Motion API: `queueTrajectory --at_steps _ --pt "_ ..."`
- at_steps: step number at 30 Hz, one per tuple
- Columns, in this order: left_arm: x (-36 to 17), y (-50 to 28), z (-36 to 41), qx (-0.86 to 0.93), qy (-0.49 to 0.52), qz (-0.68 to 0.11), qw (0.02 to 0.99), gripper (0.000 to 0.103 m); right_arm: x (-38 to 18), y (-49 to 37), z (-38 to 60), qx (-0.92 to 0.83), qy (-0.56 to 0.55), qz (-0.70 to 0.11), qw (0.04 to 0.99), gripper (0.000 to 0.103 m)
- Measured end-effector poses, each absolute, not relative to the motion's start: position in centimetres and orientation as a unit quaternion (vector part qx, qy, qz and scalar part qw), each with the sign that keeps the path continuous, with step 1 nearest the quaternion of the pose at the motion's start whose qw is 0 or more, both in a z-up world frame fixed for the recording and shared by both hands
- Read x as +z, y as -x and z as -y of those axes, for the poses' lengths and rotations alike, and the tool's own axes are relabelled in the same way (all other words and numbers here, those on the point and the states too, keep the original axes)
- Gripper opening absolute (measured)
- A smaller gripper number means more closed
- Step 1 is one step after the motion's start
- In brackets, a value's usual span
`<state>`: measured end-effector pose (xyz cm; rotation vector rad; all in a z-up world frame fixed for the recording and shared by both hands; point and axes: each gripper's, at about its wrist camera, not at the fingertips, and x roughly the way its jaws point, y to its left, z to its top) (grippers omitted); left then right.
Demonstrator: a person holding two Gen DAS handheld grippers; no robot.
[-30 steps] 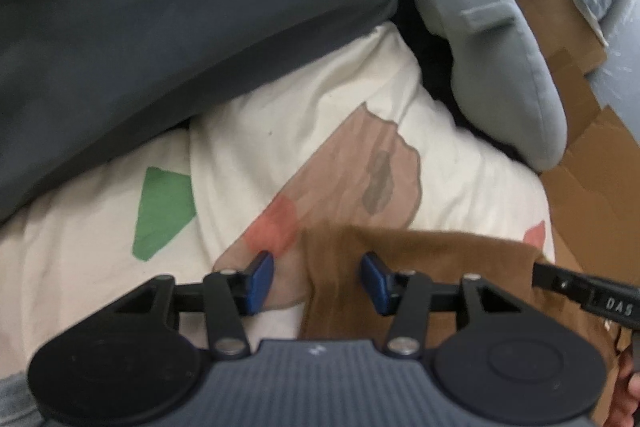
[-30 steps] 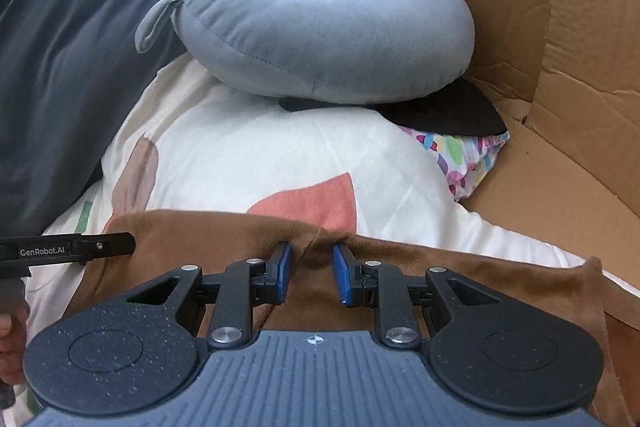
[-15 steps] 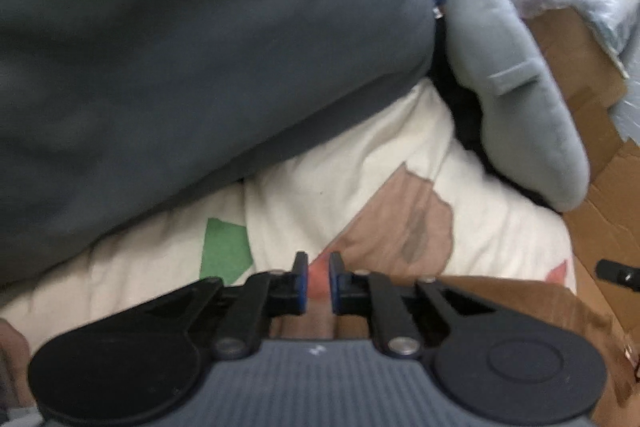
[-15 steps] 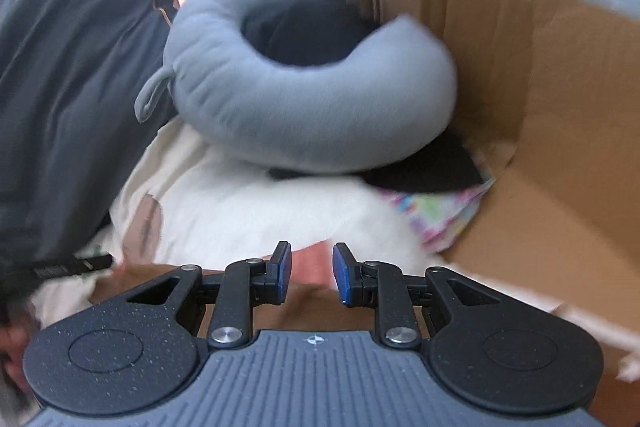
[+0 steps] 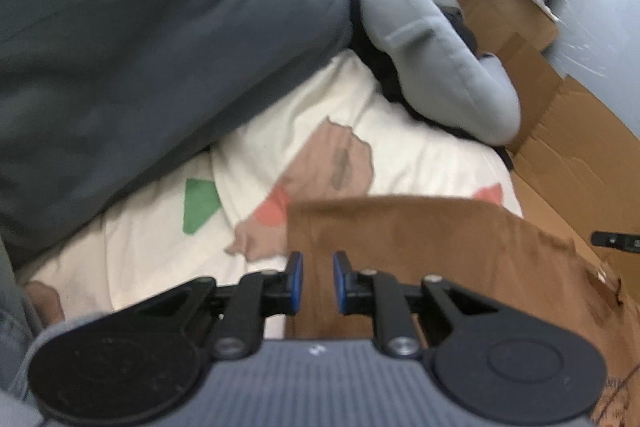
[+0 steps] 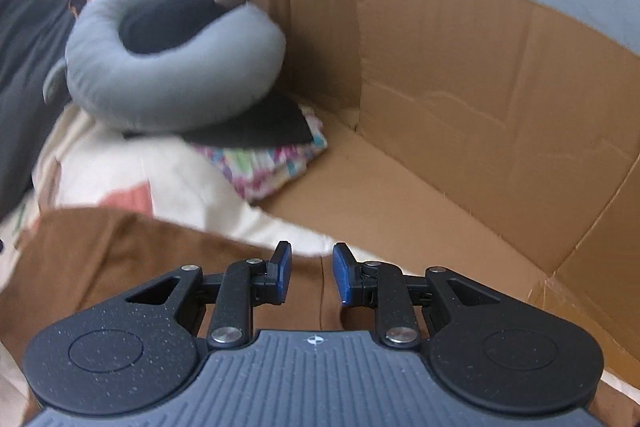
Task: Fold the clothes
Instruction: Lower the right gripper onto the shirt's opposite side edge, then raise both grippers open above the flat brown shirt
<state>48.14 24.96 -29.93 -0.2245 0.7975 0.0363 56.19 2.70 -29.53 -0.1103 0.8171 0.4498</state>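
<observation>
A brown garment (image 5: 420,247) is seen stretched across the patterned bedsheet (image 5: 320,147), with its long axis running from nine o'clock to three o'clock in both wrist views. In the left wrist view, the left gripper (image 5: 318,281) is placed at the garment's left edge, which rises toward twelve o'clock from between the blue pads; the jaws have just been closing, and the cloth appears to be pinched between them, though the contact itself is blurred. In the right wrist view, the right gripper (image 6: 312,273) is held narrowly parted over the garment's far hem, with a fold of brown cloth apparently gripped between its pads. The garment is thus judged to be held at both ends, each gripper being nearest its own corner. A grey neck pillow (image 6: 172,67) lies at eleven o'clock from the right gripper, and cardboard (image 6: 480,107) stands from one to three o'clock. The coming fold is judged to depend on both held corners being carried together across the short axis.
</observation>
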Motion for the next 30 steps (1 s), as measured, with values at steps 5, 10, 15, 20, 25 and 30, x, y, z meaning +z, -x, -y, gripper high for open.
queueTrajectory --at_steps 5,10,15,20,25,30 --pt "-30.1 -46.2 -24.2 0.007 0.108 -0.389 0.915 0.016 -31.6 -55.8 -4.2 0.234 0.065 -0.408 0.880 0.030" --pt "-30.6 -44.2 -23.4 -0.019 0.113 -0.400 0.909 0.016 -33.1 -56.4 -5.4 0.238 0.061 -0.420 0.874 0.030" --pt "-32.0 -43.8 -22.7 -0.030 0.090 -0.420 0.903 0.016 -35.0 -57.9 -5.6 0.228 0.060 -0.429 0.872 0.029" --pt "-33.0 -44.0 -23.2 -0.004 0.066 -0.434 0.898 0.010 -34.8 -59.1 -5.3 0.230 0.032 -0.427 0.874 0.029" --pt "-31.6 -42.0 -22.9 0.032 0.078 -0.418 0.904 0.052 -33.0 -57.7 -4.1 0.239 0.014 -0.421 0.875 0.031" --pt "-31.2 -38.8 -21.7 0.016 0.080 -0.433 0.898 0.052 -32.4 -53.9 -2.2 0.245 -0.002 -0.424 0.872 0.033"
